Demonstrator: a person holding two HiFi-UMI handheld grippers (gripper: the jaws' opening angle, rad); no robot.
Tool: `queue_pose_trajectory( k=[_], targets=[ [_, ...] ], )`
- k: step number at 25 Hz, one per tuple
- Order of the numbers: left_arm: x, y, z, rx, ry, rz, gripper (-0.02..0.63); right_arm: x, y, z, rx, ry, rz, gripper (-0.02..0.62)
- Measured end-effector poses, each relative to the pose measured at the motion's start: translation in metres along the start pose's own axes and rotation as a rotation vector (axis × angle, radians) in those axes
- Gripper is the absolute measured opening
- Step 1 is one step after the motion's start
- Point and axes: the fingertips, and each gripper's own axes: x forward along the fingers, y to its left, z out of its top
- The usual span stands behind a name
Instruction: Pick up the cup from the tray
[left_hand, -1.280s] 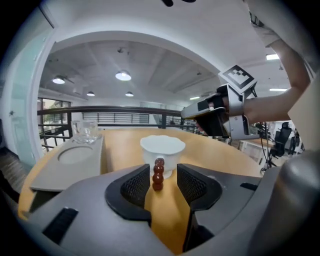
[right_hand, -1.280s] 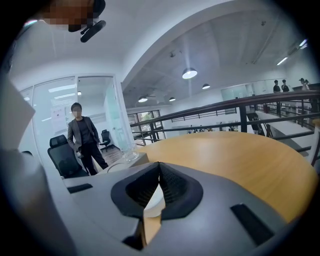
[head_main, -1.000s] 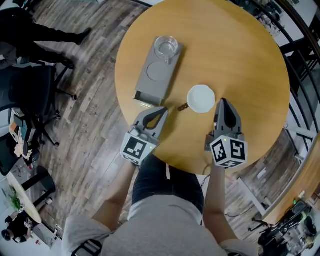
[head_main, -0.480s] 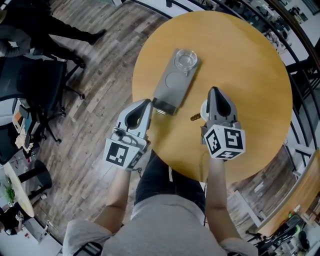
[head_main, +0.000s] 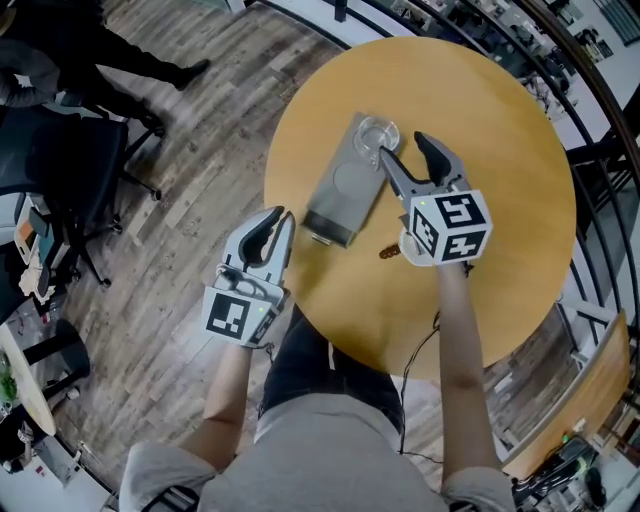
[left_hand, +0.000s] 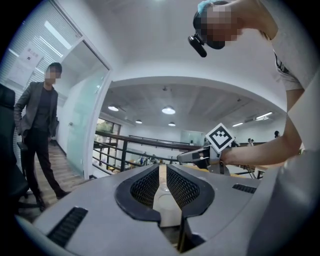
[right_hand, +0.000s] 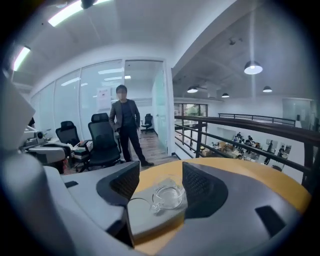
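Observation:
A clear glass cup (head_main: 375, 133) stands on the far end of a flat grey tray (head_main: 340, 190) on the round wooden table (head_main: 500, 130). My right gripper (head_main: 408, 155) hovers just right of the cup, its jaws opening wide with nothing between them. In the right gripper view the cup (right_hand: 168, 195) sits on the tray (right_hand: 147, 217) just ahead of the spread right gripper (right_hand: 161, 169). My left gripper (head_main: 280, 218) hangs off the table's left edge near the tray's near end. Its jaws are opening by a narrow slit, empty, as the left gripper view also shows of the left gripper (left_hand: 161, 169).
A white cup (head_main: 405, 244) and a small brown object (head_main: 388, 252) lie on the table, partly under the right gripper's marker cube. A person in a dark suit (right_hand: 125, 125) stands on the wooden floor beside office chairs (right_hand: 102, 142). A railing (right_hand: 240, 132) runs behind the table.
My right gripper has moved forward over the table to the tray's far end and its jaws have spread apart. The left gripper has stayed off the table's left edge.

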Motion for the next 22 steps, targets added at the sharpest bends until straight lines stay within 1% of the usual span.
queue_pose_trajectory(
  k=[4,8,13,17,20,22],
  targets=[
    [0.007,0.006,0.000,0.006,0.011,-0.003,0.089,0.032,-0.003,-0.011,-0.099,0.072,0.035,0.273],
    [0.010,0.016,-0.002,0.022,0.014,0.007,0.094,0.056,-0.003,-0.035,-0.174,0.168,0.090,0.311],
    [0.014,0.021,-0.007,0.030,0.023,0.010,0.094,0.075,-0.010,-0.058,-0.178,0.236,0.101,0.333],
    [0.020,0.020,-0.015,0.041,0.061,0.005,0.094,0.088,-0.012,-0.073,-0.179,0.283,0.110,0.336],
    [0.024,0.013,-0.018,0.038,0.048,-0.016,0.094,0.095,-0.010,-0.083,-0.191,0.309,0.120,0.336],
    [0.027,0.009,-0.017,0.020,0.043,-0.022,0.094,0.098,-0.011,-0.085,-0.200,0.317,0.120,0.336]
  ],
)
